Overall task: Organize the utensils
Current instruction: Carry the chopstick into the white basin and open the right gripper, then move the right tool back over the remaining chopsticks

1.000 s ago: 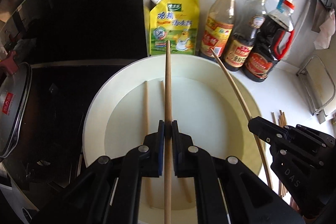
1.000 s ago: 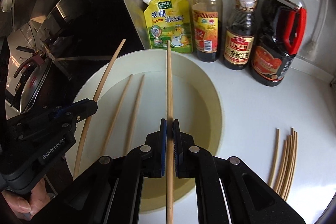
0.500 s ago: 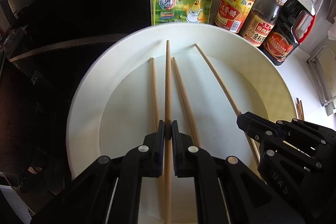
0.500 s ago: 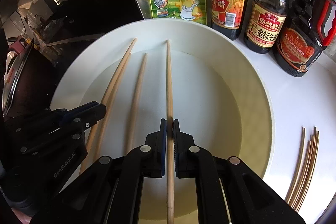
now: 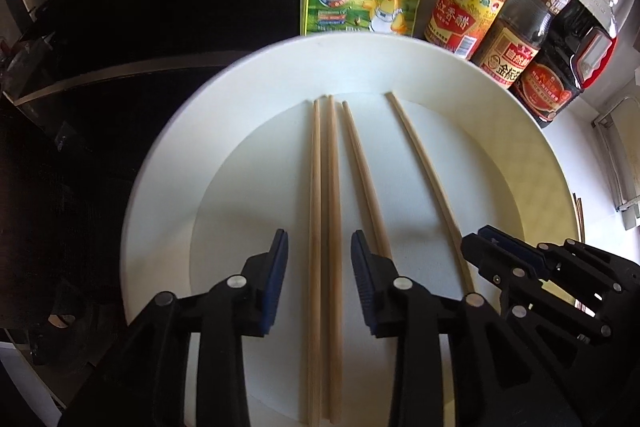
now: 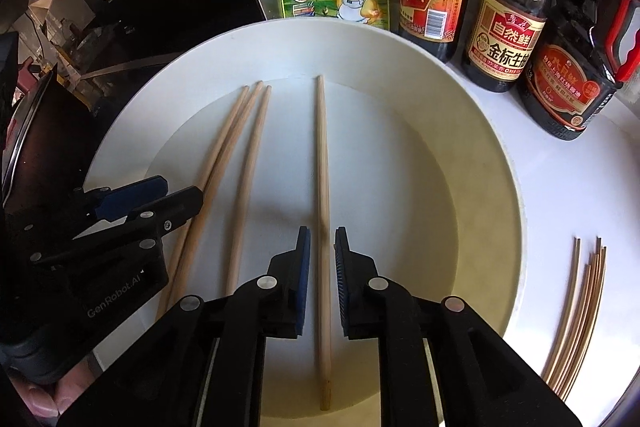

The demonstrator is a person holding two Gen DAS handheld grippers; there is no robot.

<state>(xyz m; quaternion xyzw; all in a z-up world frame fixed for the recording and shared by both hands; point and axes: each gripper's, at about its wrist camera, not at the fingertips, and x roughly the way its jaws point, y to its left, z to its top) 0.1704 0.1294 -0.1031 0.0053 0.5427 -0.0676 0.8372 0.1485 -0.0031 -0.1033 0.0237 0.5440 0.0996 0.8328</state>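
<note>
1. Now the left gripper [image 5: 319, 247] is gaping wide, released, straddling two touching chopsticks [image 5: 325, 227] lying in the plate [image 5: 168, 187].
2. The right gripper [image 6: 322, 245] is standing open around a fourth chopstick [image 6: 322, 167] lying flat.
3. Spare sticks [image 6: 576, 311] are lying beside the plate, bottles [image 6: 508, 19] behind.

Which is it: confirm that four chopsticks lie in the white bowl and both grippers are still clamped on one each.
Only the grip is wrong. Four chopsticks do lie in the white bowl, but both grippers are open. The right wrist view shows the right gripper apart around a loose chopstick; the left wrist view shows the left gripper spread wide over two.
</note>
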